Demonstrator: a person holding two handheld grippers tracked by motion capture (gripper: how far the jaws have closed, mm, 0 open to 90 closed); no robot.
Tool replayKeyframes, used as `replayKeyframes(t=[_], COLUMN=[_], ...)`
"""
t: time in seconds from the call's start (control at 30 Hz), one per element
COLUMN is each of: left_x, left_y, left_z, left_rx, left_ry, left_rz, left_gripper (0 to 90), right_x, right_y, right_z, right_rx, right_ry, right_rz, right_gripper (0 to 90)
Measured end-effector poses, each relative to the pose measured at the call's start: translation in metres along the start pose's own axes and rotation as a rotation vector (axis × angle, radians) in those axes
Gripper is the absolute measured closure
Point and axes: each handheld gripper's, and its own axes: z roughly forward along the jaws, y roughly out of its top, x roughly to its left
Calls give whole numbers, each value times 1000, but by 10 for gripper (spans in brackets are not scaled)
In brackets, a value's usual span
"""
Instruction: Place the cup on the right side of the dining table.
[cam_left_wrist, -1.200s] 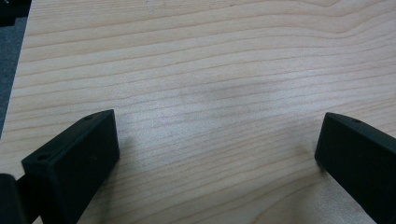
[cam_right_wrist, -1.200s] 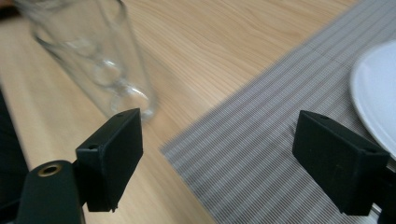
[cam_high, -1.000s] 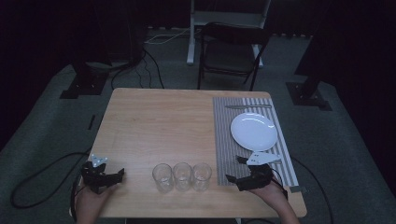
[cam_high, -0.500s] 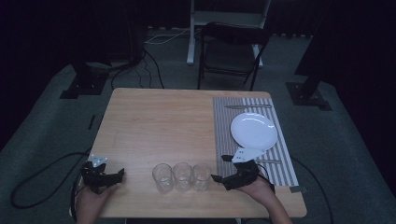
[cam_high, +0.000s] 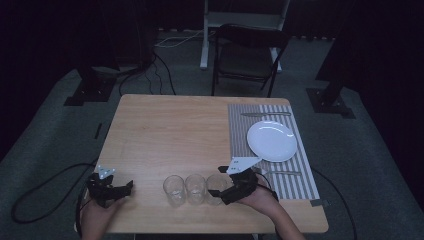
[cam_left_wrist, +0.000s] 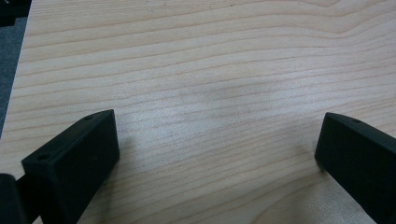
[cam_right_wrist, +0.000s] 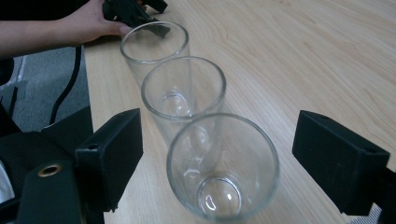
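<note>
Three clear glasses are lined up in a row close to the near edge of the wooden table (cam_high: 165, 130), each just beside the next. The right glass (cam_high: 216, 188) is approached by the right gripper (cam_high: 223, 188), whose jaws are spread wide and empty; in the right gripper view this nearest glass (cam_right_wrist: 223, 166) is seen standing upright between the two black jaws, with a gap left on either side and no pad touching it. The middle glass (cam_right_wrist: 183, 95) and the left glass (cam_right_wrist: 154, 46) are seen in line beyond it. The left gripper (cam_high: 125, 190) is held at the near left corner of the table, well apart from the glasses, with its jaws released and wide; only bare wood is seen between them in the left gripper view, and the table's left edge is seen at that picture's far left. A broad stretch of bare wood is left open from the glasses to the far edge. The right part of the table is taken up by a striped placemat (cam_high: 239, 130), on which a white plate (cam_high: 271, 141) is laid, with a fork (cam_high: 280, 172) near it and a knife (cam_high: 265, 114) along the far side.
</note>
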Motion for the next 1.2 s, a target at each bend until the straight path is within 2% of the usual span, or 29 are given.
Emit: replayKeyframes(t=[0.2, 0.4, 0.63, 0.93, 1.2], left_x=[0, 0, 0, 0, 0], left_y=[0, 0, 0, 0, 0], left_z=[0, 0, 0, 0, 0], left_rx=[-1, -1, 0, -1, -1], left_ry=[-1, 0, -1, 0, -1], left_rz=[0, 0, 1, 0, 0], left_gripper=[1, 1, 1, 1, 1], right_x=[2, 9, 12, 17, 20], right_y=[8, 19, 26, 30, 37], right_z=[8, 27, 39, 54, 60], right_rx=[14, 63, 102, 169, 238], right_ry=[22, 40, 49, 31, 6], right_rz=[-16, -49, -70, -106, -136], right_gripper=[160, 160, 160, 185, 197])
